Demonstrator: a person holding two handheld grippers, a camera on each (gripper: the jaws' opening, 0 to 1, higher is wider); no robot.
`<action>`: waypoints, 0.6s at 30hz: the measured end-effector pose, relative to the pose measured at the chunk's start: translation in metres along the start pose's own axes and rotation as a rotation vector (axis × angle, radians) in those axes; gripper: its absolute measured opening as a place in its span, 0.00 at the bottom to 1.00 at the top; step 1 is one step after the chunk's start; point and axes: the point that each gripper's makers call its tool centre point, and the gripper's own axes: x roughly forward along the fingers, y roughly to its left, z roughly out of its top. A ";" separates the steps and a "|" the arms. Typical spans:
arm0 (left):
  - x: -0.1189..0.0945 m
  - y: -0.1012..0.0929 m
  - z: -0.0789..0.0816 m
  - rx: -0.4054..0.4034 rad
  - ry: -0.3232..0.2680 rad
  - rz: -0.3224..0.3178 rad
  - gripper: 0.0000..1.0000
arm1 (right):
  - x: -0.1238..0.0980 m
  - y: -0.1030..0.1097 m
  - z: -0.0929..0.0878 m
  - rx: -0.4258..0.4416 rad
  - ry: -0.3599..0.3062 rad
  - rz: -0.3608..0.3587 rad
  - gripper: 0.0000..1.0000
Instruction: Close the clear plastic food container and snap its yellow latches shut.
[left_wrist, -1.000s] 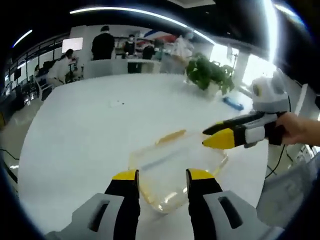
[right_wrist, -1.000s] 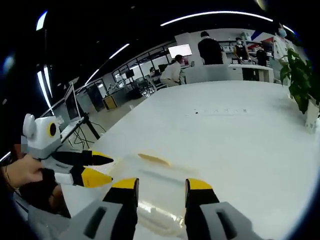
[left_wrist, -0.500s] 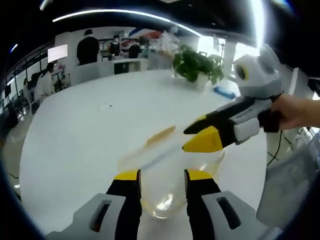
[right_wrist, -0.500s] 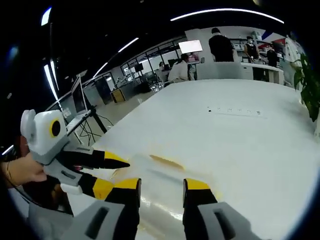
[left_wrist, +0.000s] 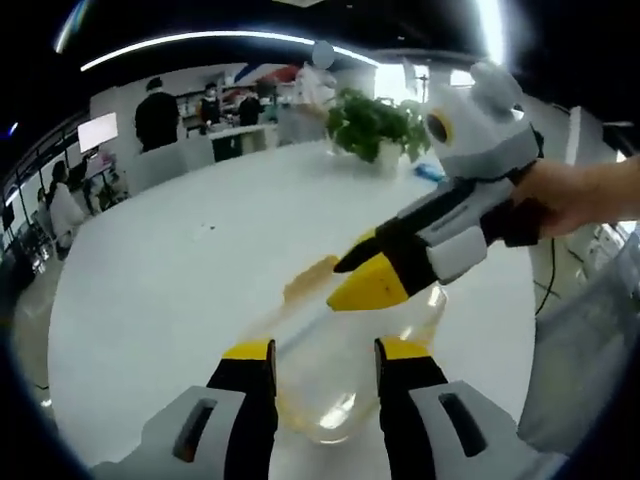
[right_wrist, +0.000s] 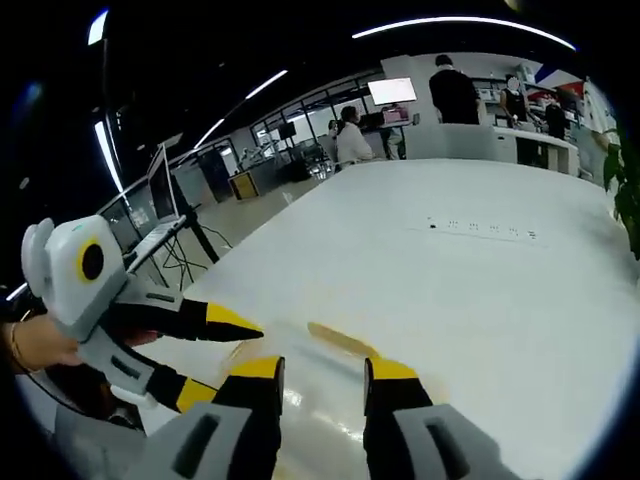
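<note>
Container (left_wrist: 345, 385): clear plastic, on white table (left_wrist: 170, 270), one yellow latch (left_wrist: 310, 278) at its far edge. Left gripper (left_wrist: 322, 352): jaws apart, straddling the near rim. Right gripper (left_wrist: 362, 275): jaws parted, tips above the container.

clear container (left_wrist: 330, 385) on white table (left_wrist: 150, 300), right gripper (left_wrist: 355, 280) above

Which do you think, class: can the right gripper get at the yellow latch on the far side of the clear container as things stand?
Probably yes. The right gripper hangs open over the clear container, its fingers pointing toward the yellow latch, and nothing lies between them. The left gripper sits at the near edge, out of the way.
</note>
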 end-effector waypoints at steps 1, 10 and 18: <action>0.000 -0.001 0.000 0.002 0.000 -0.002 0.39 | 0.001 0.000 0.001 0.000 0.001 0.002 0.29; 0.000 -0.010 -0.007 0.034 0.032 -0.055 0.45 | 0.005 0.000 0.001 -0.016 0.021 0.013 0.29; 0.002 -0.028 -0.016 0.220 0.067 -0.103 0.55 | 0.006 0.000 0.003 -0.011 0.029 0.056 0.32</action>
